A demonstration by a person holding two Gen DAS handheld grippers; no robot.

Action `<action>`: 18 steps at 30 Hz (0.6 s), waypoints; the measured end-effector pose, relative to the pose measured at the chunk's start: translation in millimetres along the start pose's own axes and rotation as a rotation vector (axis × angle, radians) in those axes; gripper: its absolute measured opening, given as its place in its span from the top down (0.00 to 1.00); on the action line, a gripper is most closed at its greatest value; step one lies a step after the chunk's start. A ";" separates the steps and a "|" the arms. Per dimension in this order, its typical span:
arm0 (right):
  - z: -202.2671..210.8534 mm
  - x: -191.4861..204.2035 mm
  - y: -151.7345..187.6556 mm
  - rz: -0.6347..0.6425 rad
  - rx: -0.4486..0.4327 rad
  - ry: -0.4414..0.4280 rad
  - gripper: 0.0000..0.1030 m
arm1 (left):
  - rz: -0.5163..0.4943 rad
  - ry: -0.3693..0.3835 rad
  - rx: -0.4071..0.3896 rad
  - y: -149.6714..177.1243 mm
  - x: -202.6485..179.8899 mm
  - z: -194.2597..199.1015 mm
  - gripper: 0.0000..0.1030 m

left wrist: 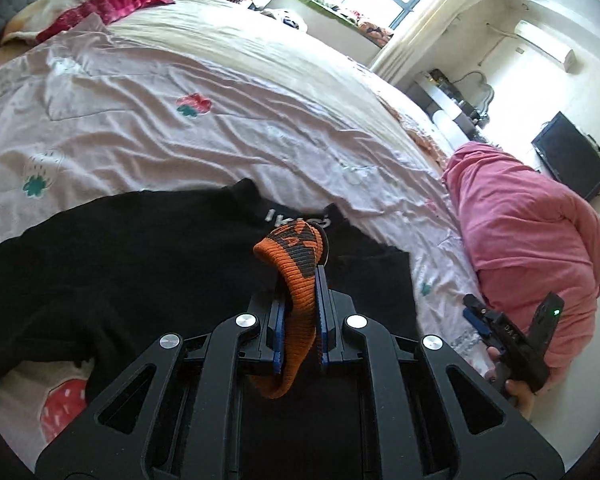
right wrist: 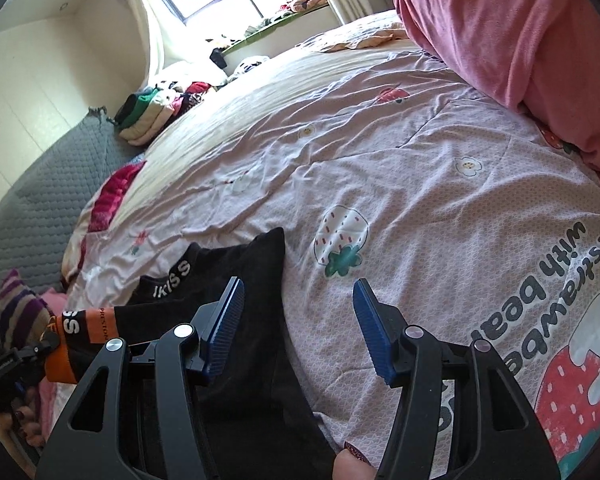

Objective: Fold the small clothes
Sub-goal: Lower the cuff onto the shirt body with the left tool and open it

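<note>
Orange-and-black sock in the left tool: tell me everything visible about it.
The orange-and-black sock is ribbed knit, orange with a black pattern; the right wrist view shows a black leg and an orange cuff band with lettering. The left tool is shut on it, blue pads pinching it mid-length. It arches above the pads, its orange end hanging below them, raised over the black socks on the strawberry-print bedcover.

bedspread [right wrist: 380,140] open, pink bundle [right wrist: 500,20] right

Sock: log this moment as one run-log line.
left gripper: shut on orange sock | right gripper: open, empty | black garment: on bedspread
</note>
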State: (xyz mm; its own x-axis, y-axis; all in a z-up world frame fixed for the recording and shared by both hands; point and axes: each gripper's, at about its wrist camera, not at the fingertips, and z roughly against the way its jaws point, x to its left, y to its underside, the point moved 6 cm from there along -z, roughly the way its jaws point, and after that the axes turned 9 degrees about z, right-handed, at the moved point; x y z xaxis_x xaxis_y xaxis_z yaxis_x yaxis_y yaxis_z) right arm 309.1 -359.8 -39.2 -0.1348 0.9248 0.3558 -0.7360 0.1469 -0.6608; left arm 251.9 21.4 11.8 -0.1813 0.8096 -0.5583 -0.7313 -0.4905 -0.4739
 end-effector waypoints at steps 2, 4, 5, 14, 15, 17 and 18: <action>-2.7 5.7 1.9 0.025 0.005 0.007 0.46 | 0.002 -0.025 -0.004 0.9 6.0 -1.7 0.94; -5.1 12.1 4.0 0.054 0.009 0.014 0.46 | -0.001 -0.036 -0.002 2.2 10.4 -2.3 0.94; -6.8 16.3 5.1 0.072 0.012 0.018 0.46 | -0.001 -0.041 -0.003 3.1 12.8 -2.0 0.93; -18.6 62.8 20.0 0.285 0.033 0.034 0.45 | -0.066 -0.126 -0.040 7.3 20.1 -1.2 0.78; -19.2 65.4 21.5 0.295 0.036 0.031 0.45 | -0.075 -0.135 -0.031 9.0 20.5 -4.5 0.78; -21.8 73.4 25.7 0.322 0.046 0.017 0.45 | -0.093 -0.159 -0.008 12.9 22.3 -13.9 0.74; -23.3 77.7 28.3 0.339 0.052 0.010 0.45 | -0.101 -0.170 0.002 15.0 23.6 -18.2 0.69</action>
State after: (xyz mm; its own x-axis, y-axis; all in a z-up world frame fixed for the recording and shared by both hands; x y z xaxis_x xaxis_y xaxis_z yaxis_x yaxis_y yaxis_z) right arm 293.2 -275.6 -45.6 -0.3709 0.9215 0.1149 -0.6837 -0.1872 -0.7054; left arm 248.6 27.3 -20.9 -0.2150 0.8976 -0.3847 -0.7529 -0.4032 -0.5201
